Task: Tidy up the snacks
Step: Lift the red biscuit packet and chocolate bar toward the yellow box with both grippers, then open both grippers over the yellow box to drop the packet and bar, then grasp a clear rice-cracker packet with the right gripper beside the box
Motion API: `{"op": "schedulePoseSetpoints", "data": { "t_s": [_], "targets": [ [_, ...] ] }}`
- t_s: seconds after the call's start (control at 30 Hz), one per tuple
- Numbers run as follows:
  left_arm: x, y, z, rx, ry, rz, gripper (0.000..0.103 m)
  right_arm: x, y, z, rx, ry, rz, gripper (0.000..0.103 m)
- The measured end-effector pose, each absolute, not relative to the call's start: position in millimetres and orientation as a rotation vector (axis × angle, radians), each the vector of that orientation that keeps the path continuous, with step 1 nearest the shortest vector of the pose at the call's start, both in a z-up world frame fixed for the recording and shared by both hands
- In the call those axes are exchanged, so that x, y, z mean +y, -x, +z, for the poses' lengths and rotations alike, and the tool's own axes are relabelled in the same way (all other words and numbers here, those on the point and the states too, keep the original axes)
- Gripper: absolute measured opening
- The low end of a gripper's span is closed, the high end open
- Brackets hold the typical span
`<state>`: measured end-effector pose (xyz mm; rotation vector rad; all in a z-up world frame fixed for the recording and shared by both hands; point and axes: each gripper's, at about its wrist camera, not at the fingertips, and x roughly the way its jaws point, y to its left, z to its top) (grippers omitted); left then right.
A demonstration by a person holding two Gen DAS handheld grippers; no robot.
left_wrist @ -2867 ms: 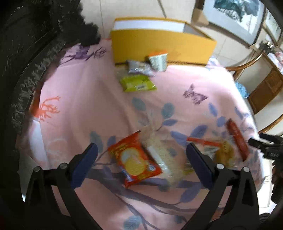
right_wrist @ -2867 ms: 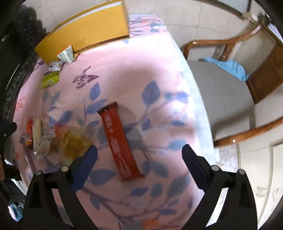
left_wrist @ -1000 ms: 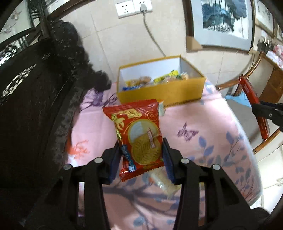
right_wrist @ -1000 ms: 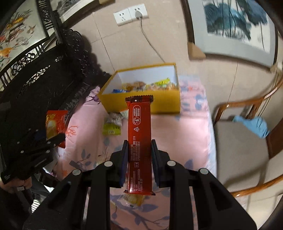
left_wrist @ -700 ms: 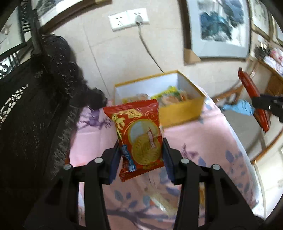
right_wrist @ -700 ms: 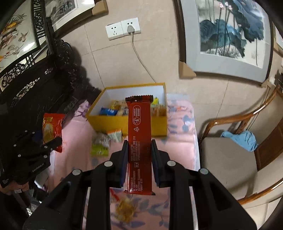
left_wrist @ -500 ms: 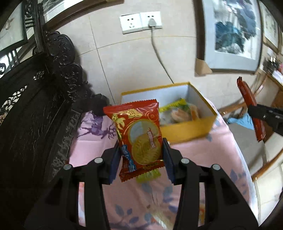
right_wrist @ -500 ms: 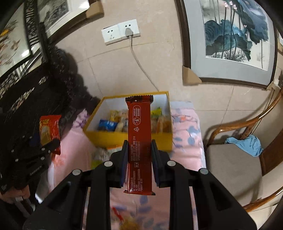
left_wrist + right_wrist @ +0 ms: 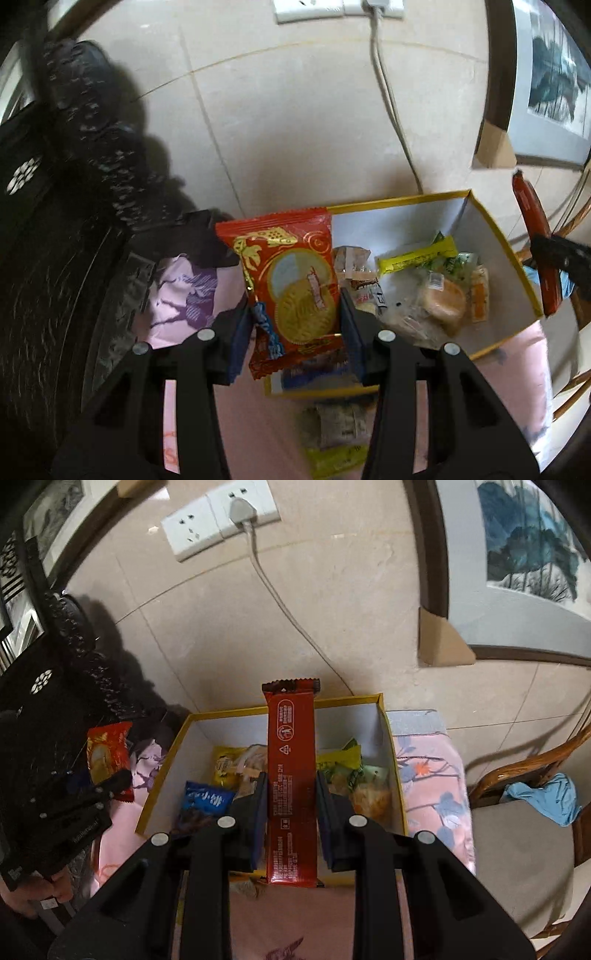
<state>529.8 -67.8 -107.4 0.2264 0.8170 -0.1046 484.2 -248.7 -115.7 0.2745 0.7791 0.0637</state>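
Pink cloth (image 9: 291,919) with blue leaves and purple shapes covers the table, and a tan tiled wall (image 9: 332,602) stands behind it. White wall sockets (image 9: 221,517) sit high on that wall, and a grey cord (image 9: 291,616) hangs down from one of them. On the far side of the cloth, close to the wall, sits a yellow box (image 9: 400,797) that is white on the inside. Many small snacks lie in the box: a blue pack (image 9: 205,799), a yellow pack (image 9: 225,766), a green pack (image 9: 341,758) and a round bun in clear wrap (image 9: 443,304).

The left gripper (image 9: 293,325) is squeezed tight on a red cookie pack (image 9: 291,291), one finger on each side. The cookie pack stands up tall, in the air at the left end of the box. The right gripper (image 9: 291,805) is squeezed tight on a long red bar (image 9: 291,775). The bar points straight up and is held over the middle of the box, with its bottom end near the front wall of the box.

Two more snacks lie on the cloth just in front of the box: a grey pack (image 9: 341,424) and a yellow-green pack (image 9: 338,459). A wooden chair (image 9: 524,834) with a grey seat stands to the right, and a blue cloth (image 9: 546,797) lies on it
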Motion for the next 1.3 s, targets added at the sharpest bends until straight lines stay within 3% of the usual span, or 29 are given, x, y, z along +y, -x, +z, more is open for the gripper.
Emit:
{"op": "schedulePoseSetpoints", "data": {
  "t_s": [0.1,0.13,0.17,0.2,0.23,0.27,0.47,0.8,0.93,1.07,1.3],
  "targets": [
    [-78.4,-536.4,-116.6,0.817,-0.236,-0.157,0.046,-254.4,-499.9,-121.4,0.776,-0.283,0.051,0.026],
    [-78.4,-538.9,-117.7,0.813,-0.218,-0.149,0.068,-256.0,-505.2,-123.5,0.780,-0.289,0.053,0.031],
    [-76.4,-541.5,-118.4,0.801,-0.189,-0.104,0.090,-255.8,-513.8,-125.3,0.805,-0.282,0.047,0.041],
    [-72.9,-539.6,-117.7,0.789,-0.169,-0.054,0.101,-255.6,-519.5,-126.2,0.832,-0.263,0.016,0.077],
    [-69.2,-535.5,-116.3,0.779,-0.148,-0.019,0.101,-254.9,-520.2,-125.2,0.847,-0.247,-0.020,0.098],
    [-63.6,-530.9,-115.0,0.794,-0.121,-0.012,0.101,-254.5,-515.5,-120.0,0.837,-0.243,-0.041,0.102],
    [-17.5,-466.8,-127.8,0.931,-0.070,0.110,0.101,-259.7,-448.6,-115.7,0.893,-0.302,-0.053,0.102],
    [37.3,-333.9,-221.6,1.197,-0.111,0.268,0.101,-237.8,-329.1,-250.5,1.351,-0.117,-0.121,0.102],
    [40.1,-293.5,-264.3,1.343,-0.097,0.267,0.101,-193.6,-345.3,-247.0,1.173,-0.178,-0.050,0.102],
    [36.2,-257.1,-268.9,1.356,-0.108,0.256,0.101,-160.2,-386.6,-244.2,0.967,-0.397,0.048,0.102],
    [31.8,-214.1,-271.4,1.352,-0.117,0.156,0.101,-166.7,-431.7,-275.9,0.871,-0.904,0.209,0.102]
  ]
}}
